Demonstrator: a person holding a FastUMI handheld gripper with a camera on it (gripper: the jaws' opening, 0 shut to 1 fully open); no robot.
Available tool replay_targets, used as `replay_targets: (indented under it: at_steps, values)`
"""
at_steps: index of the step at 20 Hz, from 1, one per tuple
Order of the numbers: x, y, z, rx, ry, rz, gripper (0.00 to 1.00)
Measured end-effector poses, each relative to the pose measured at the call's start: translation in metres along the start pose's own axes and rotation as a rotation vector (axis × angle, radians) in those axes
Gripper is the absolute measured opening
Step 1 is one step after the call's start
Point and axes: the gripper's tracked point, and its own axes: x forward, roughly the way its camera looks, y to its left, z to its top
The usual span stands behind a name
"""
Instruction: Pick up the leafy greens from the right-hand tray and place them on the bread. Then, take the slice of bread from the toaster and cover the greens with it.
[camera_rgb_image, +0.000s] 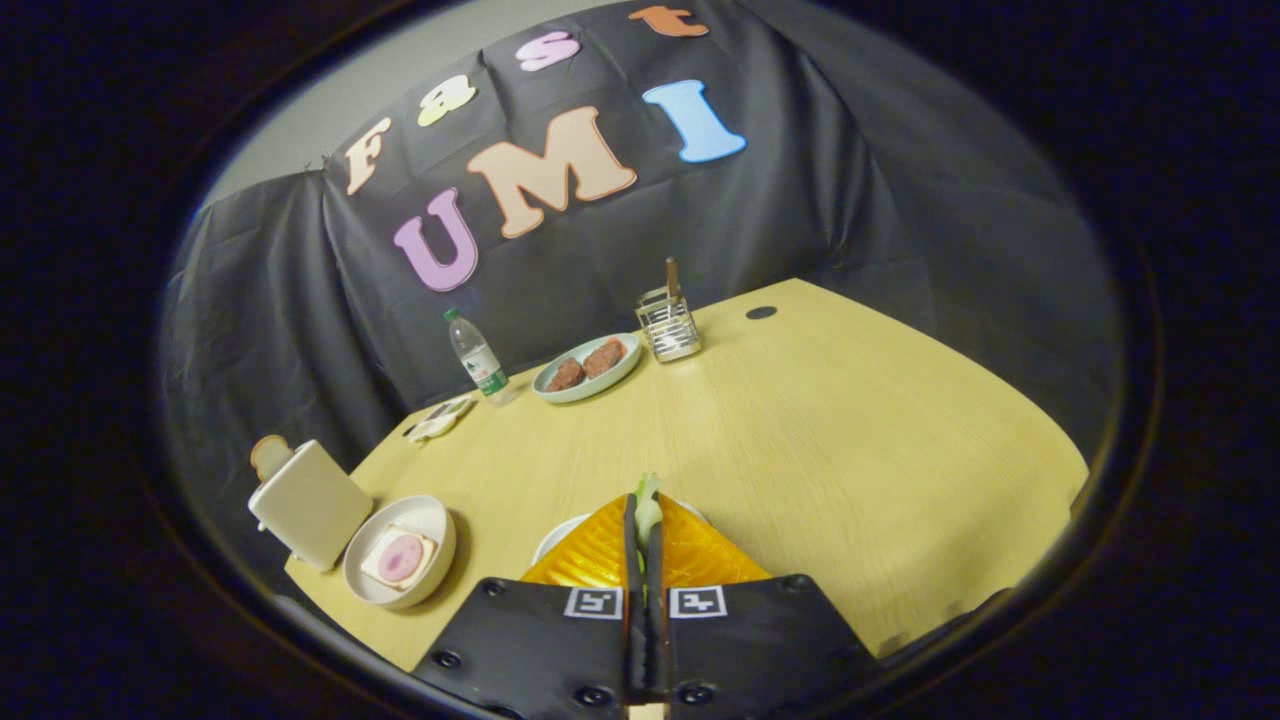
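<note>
Gripper view has the gripper (645, 540) with its two fingers drawn tight together, pinching a pale green and white sprig of leafy greens (647, 497) that pokes out just past the tips; both fingers seem to press on it, though the leaf is thin and mostly hidden between them. Right beneath the fingers a sliver of white rim shows, probably the tray (556, 536) the greens came from. So the first step looks to be in hand: greens gripped, not yet delivered. The target sits to the left of the fingers and close by: a round, smooth cream bowl (432, 522) holding a square slice of bread (384, 562) topped with a pink round of what may be ham. Just beyond that stands the boxy cream toaster (308, 503) with a browned slice of toast (268, 455) rising from its slot. The next move calls for carrying the limp leaf left over the bowl and releasing it flat on the bread. Far ahead on the pale wood-grain table (850, 430) are a clear plastic water bottle (478, 358), a light plate (560, 392) with two dark patties, and a wire holder (671, 328)
</note>
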Motion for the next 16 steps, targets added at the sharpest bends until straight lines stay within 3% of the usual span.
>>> replay_targets:
  at_steps: [7,16]
  values:
    - [-0.014,0.057,0.019,-0.028,-0.066,0.060,0.03]
    - [-0.019,0.172,0.016,-0.058,-0.076,0.209,0.03]
